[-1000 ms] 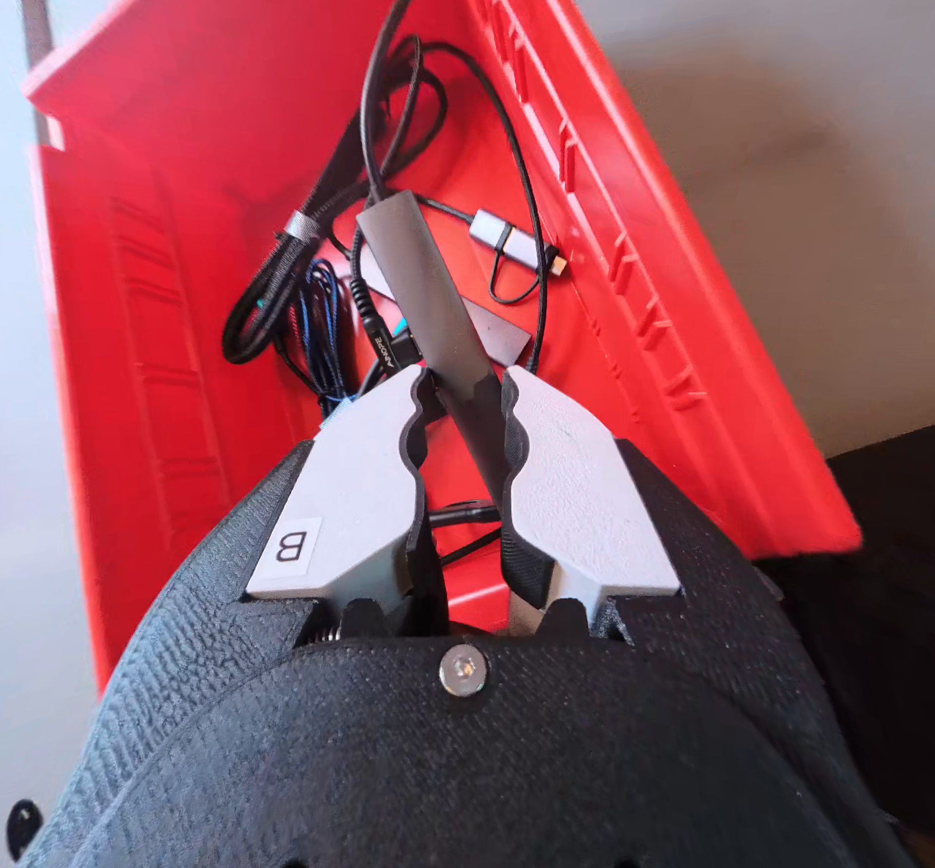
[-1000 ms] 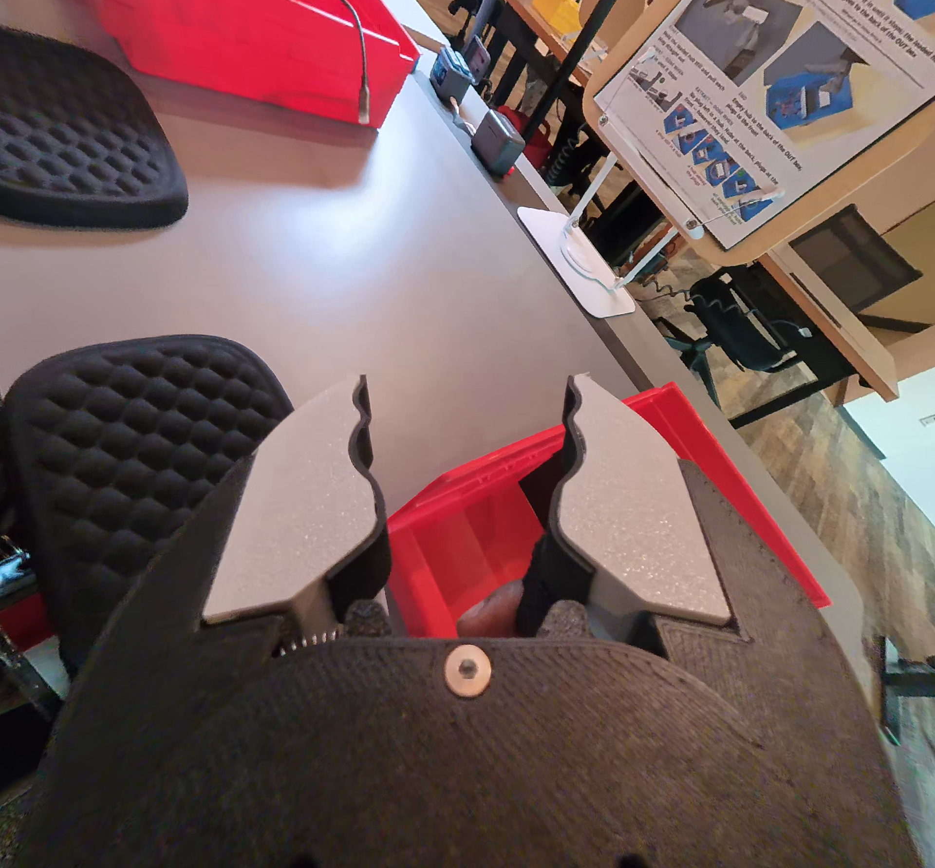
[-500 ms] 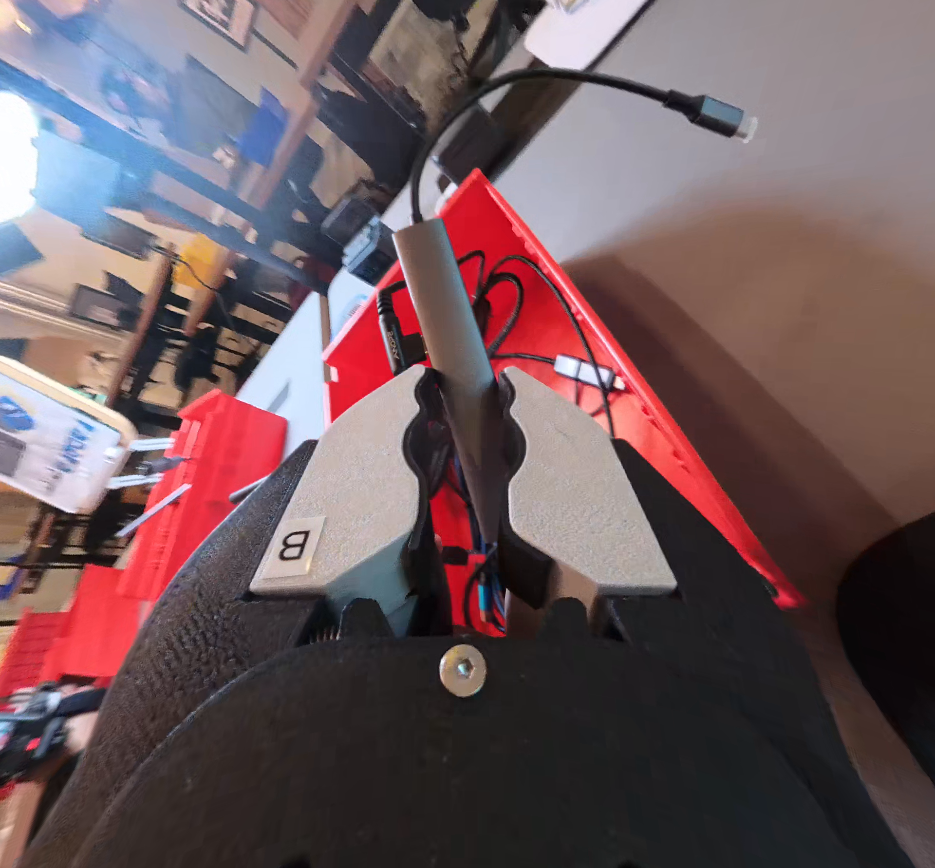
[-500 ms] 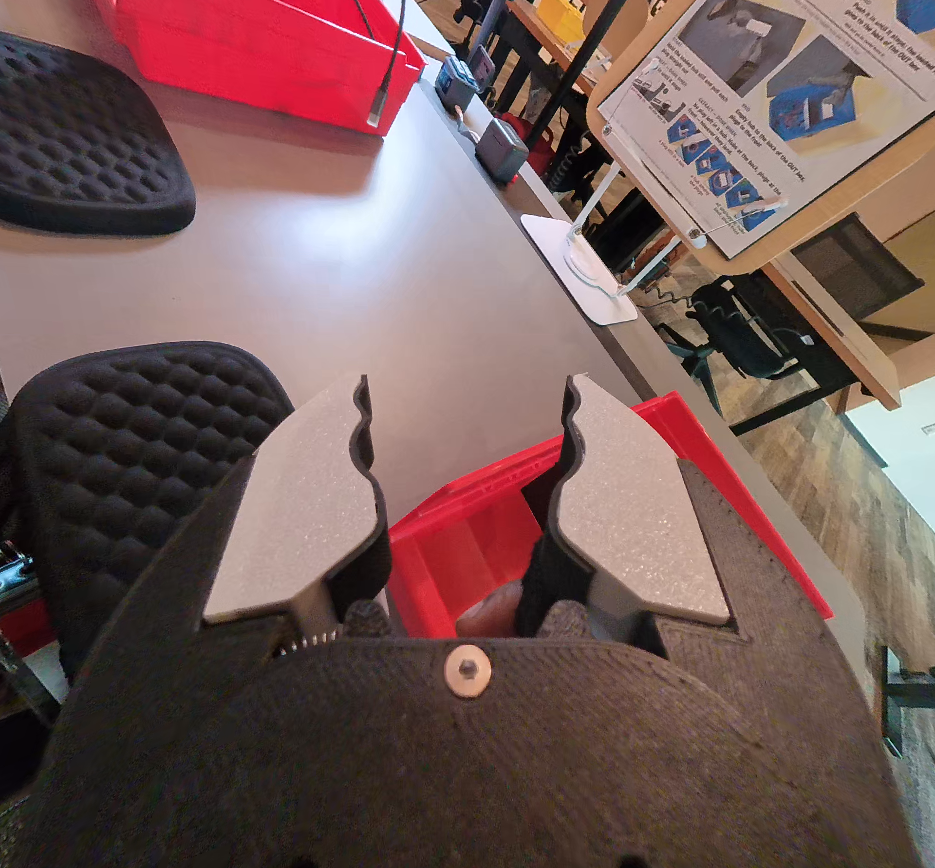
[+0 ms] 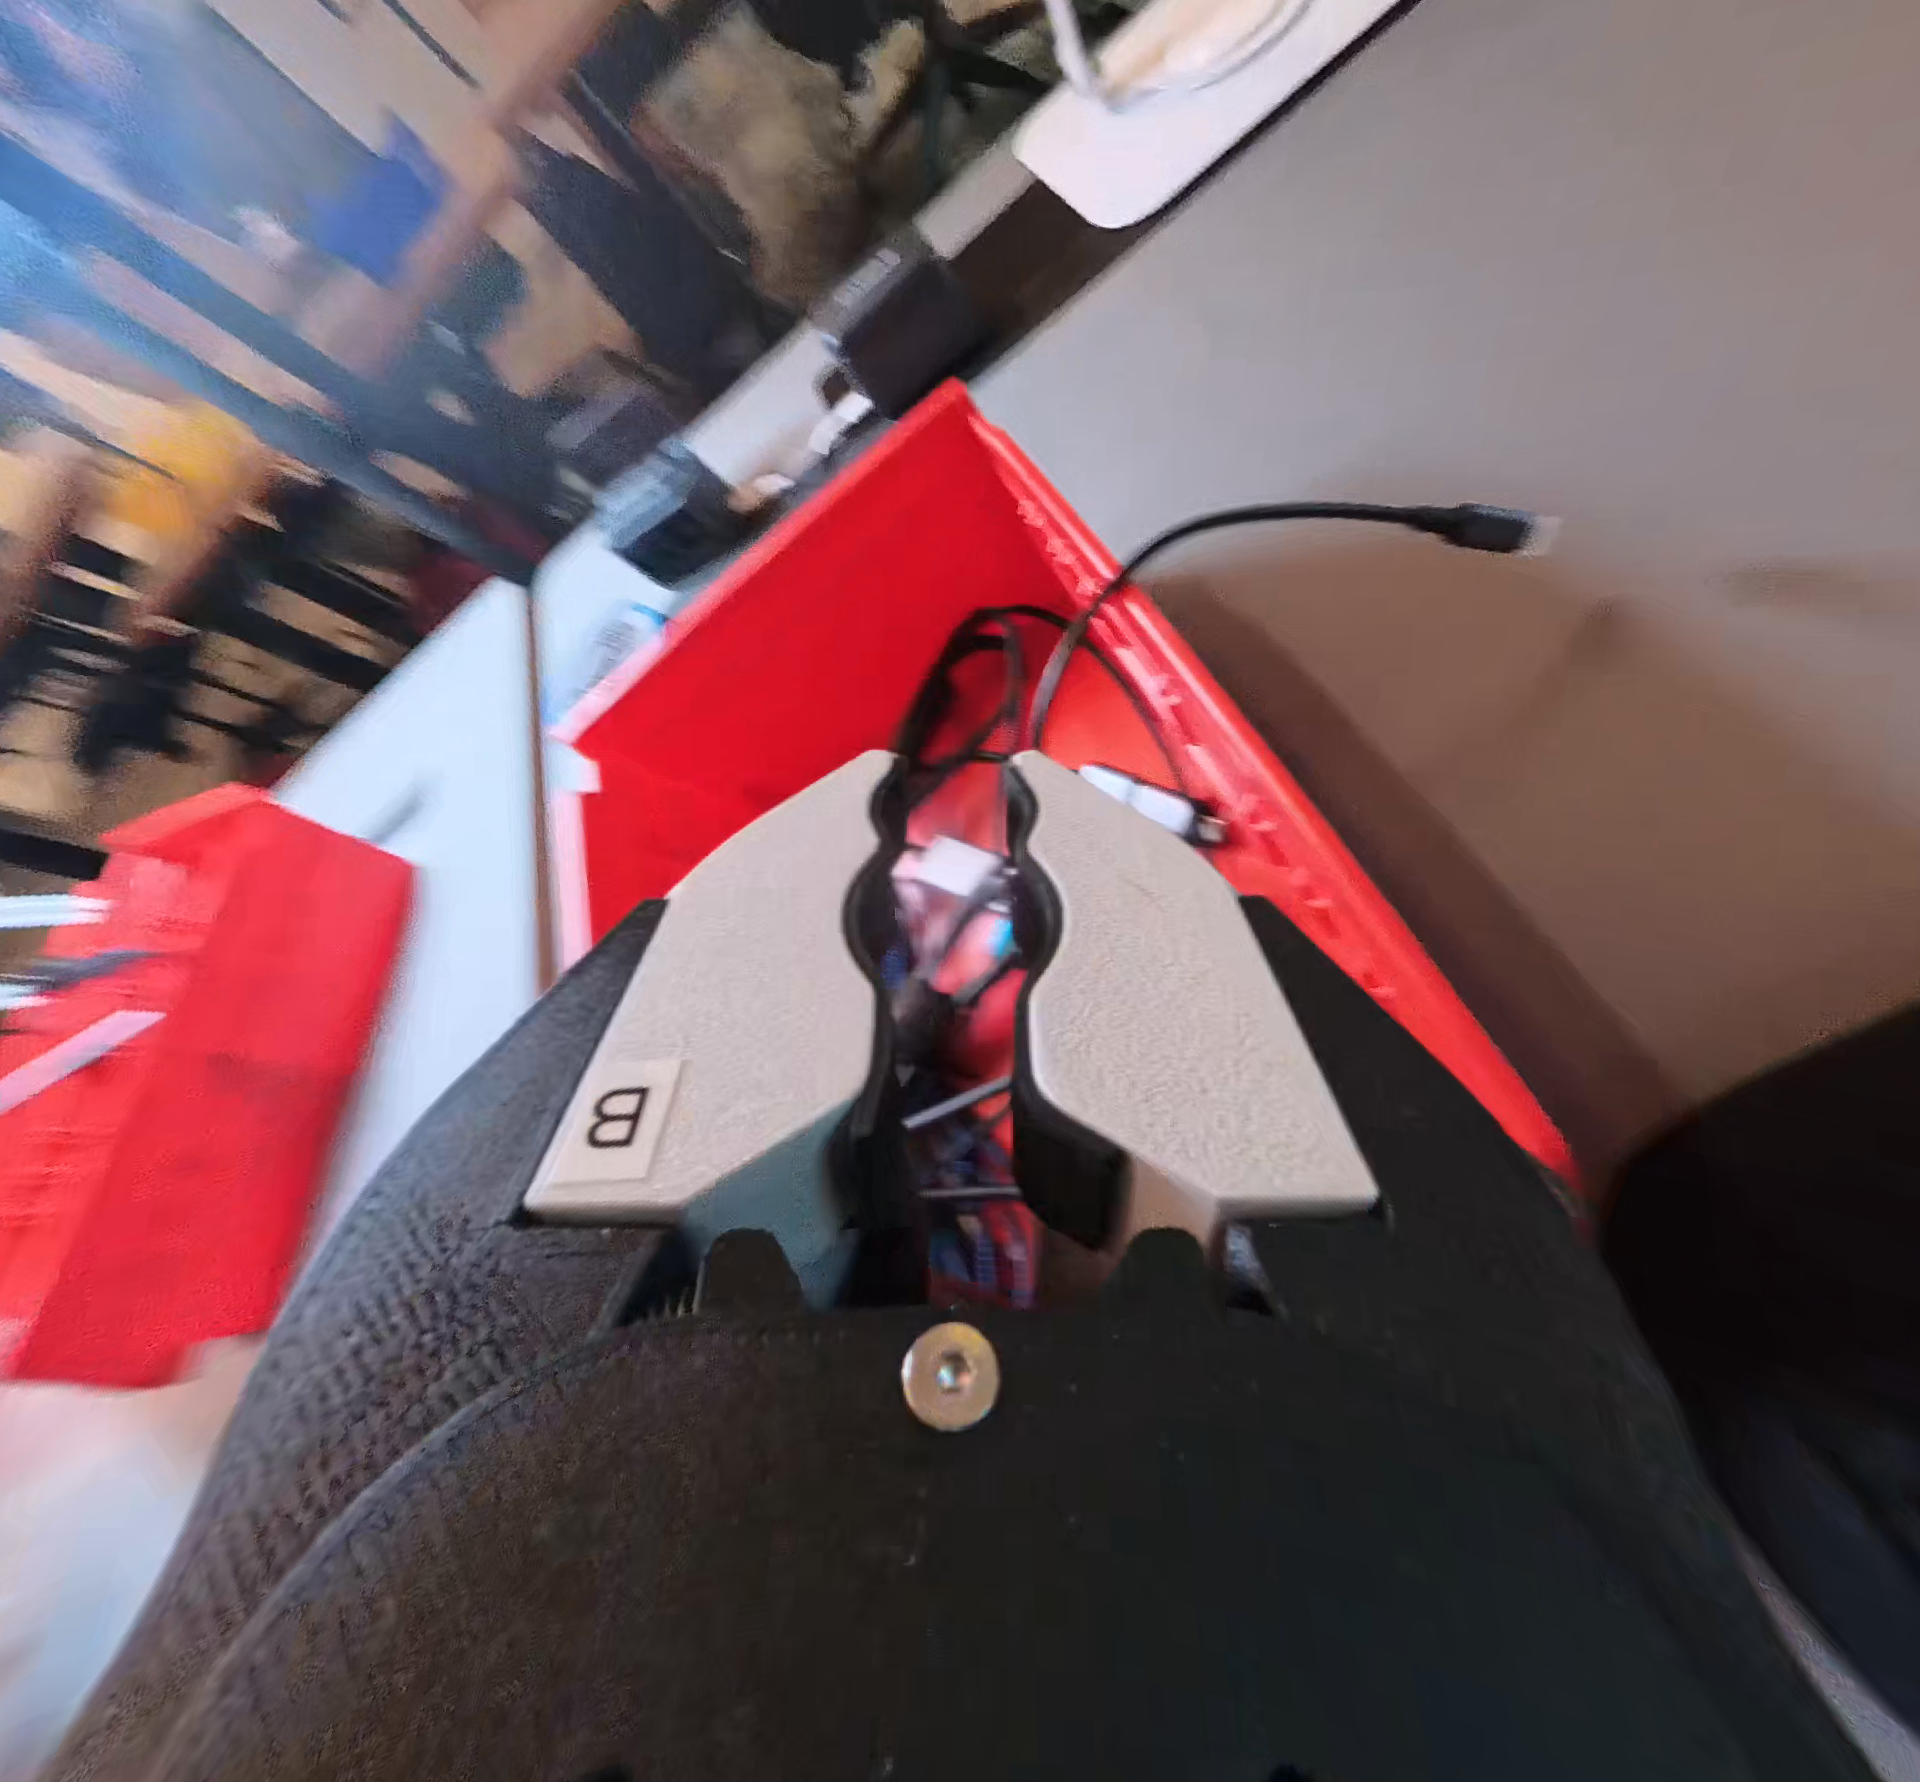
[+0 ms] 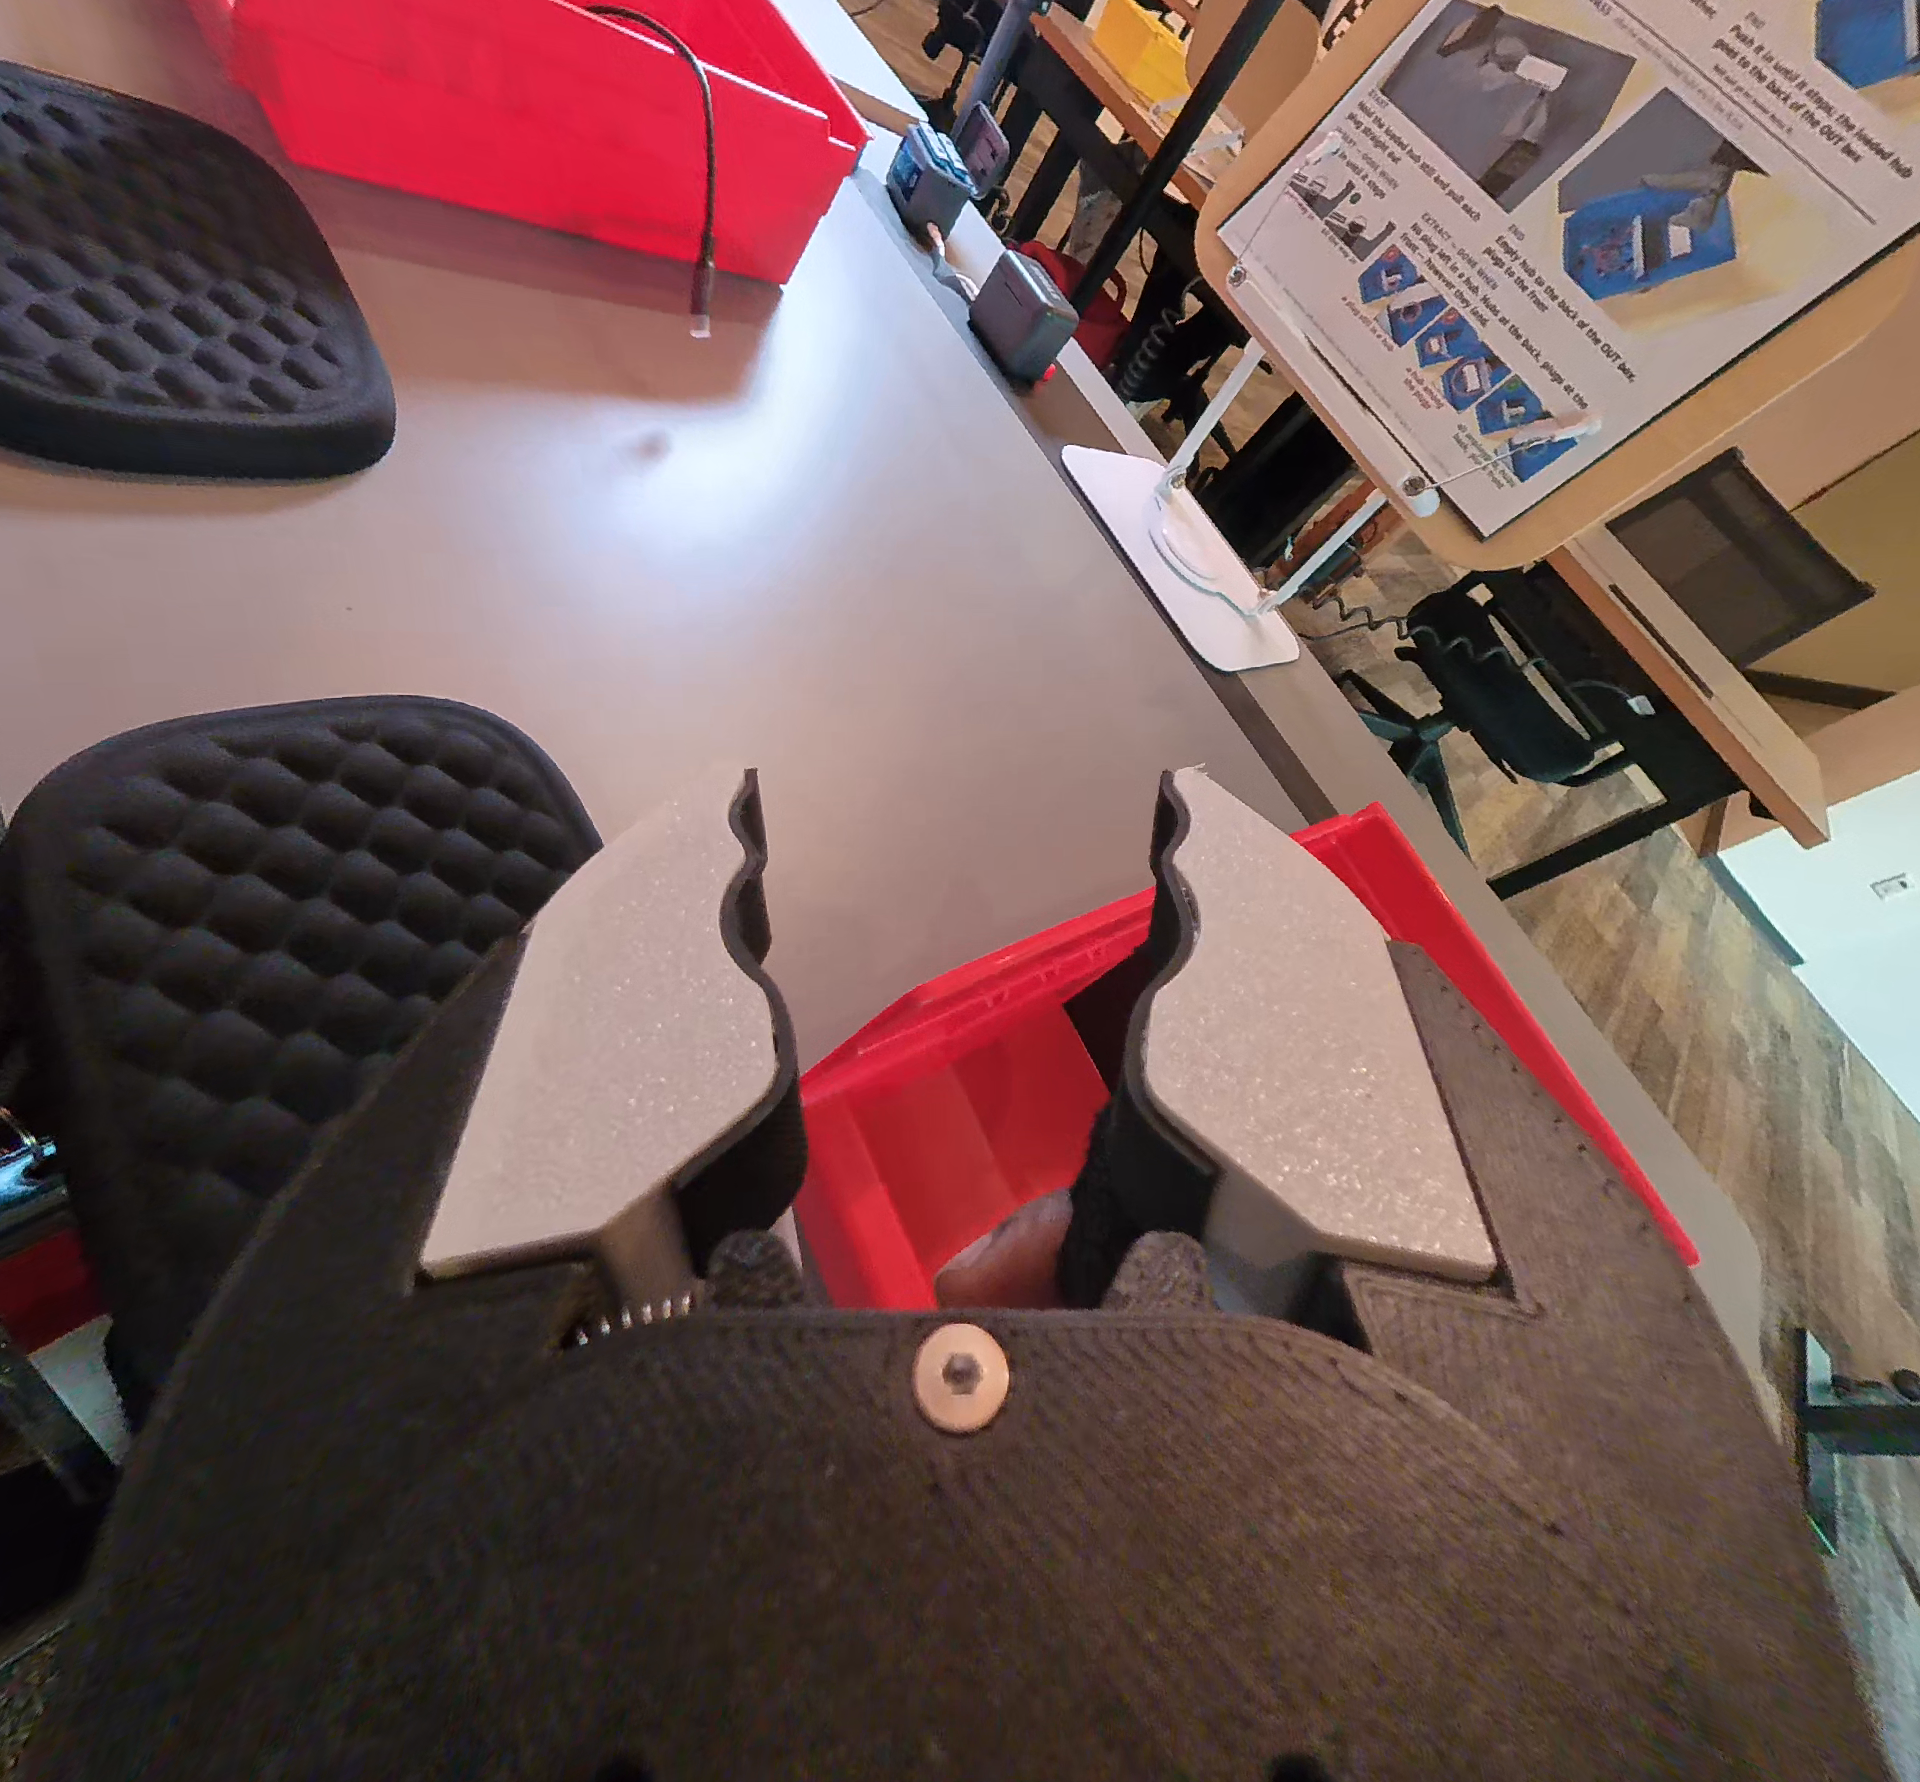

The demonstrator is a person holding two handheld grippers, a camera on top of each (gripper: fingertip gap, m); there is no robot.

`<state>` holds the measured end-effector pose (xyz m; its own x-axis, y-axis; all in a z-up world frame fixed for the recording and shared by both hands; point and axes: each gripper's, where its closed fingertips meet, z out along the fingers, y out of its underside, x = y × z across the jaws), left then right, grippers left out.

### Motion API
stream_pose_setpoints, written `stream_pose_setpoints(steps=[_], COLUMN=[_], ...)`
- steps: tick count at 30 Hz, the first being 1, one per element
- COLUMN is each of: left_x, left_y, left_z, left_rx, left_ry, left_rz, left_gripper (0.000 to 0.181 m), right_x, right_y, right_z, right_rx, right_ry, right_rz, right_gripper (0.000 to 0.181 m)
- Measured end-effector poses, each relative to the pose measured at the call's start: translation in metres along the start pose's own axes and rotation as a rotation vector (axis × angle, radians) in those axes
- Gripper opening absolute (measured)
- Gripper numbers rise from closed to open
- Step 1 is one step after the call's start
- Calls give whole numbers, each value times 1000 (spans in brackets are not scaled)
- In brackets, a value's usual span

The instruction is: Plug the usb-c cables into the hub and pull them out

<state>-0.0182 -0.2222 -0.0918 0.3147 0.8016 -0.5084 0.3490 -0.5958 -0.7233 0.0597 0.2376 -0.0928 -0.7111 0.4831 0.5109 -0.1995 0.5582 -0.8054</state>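
Left gripper [image 5: 954, 766]: black, rough-printed shell; grey grainy fingers [image 5: 758, 984] with wavy black inner edges. They stand a narrow slit apart with nothing caught between them, and only the bin's clutter shows through.
Right gripper [image 6: 961, 787]: same build; its fingers [image 6: 623, 1005] are spread wide and empty.
Cable bin [image 5: 831, 610]: glossy red plastic with a ribbed long wall. It holds a tangle of thin black cables [image 5: 966, 683], something blue-braided lower down, and a small silver adapter [image 5: 1143, 802] by the ribbed wall.
Usb-c cable [image 5: 1247, 527]: a thin black lead that arches out of that bin over the ribbed wall. Its dark plug [image 5: 1486, 527] hangs clear above the surface [image 5: 1558, 278]; from the right wrist view the plug points down.
Hub: I cannot pick it out. A pale blurred block seen through the left slit is too smeared to name.
Near bin [image 6: 1455, 953]: red, under the right gripper, mostly covered by it. A fingertip [image 6: 1003, 1244] shows low between the gripper's parts.
Pads: two black cushions with a dimpled honeycomb skin, one beside the cable bin [image 6: 156, 278] and one by the right gripper [image 6: 260, 901].
Surface edge: two small grey boxy devices [image 6: 1023, 309] and a white flat-based stand [image 6: 1195, 569] carrying a printed instruction sheet [image 6: 1558, 174].
Hard to see: the room behind the left gripper is motion-blurred, as is another red bin [image 5: 208, 1057] at its left.
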Motion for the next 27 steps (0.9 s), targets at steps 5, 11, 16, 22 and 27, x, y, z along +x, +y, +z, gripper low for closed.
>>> stream_pose_setpoints(steps=[5,11,16,22,27], left_x=[16,27,35,39,33], left_y=[48,81,82,85,82], left_z=[25,46,60,64,58], left_rx=[-144,-241,-207,-228,-203], left_ry=[205,230,248,264,198], left_rz=[-249,-258,-242,-205,-150], left_gripper=[53,53,44,42,40], right_x=[-3,-4,-4,-1,-1], right_y=[3,1,1,1,2], right_z=[3,6,6,4,5], right_rx=[-21,-11,-16,-12,-14], right_ry=[-4,-10,-10,2,5], right_rz=[-20,-19,-20,-19,-19], right_gripper=[72,70,70,69,68])
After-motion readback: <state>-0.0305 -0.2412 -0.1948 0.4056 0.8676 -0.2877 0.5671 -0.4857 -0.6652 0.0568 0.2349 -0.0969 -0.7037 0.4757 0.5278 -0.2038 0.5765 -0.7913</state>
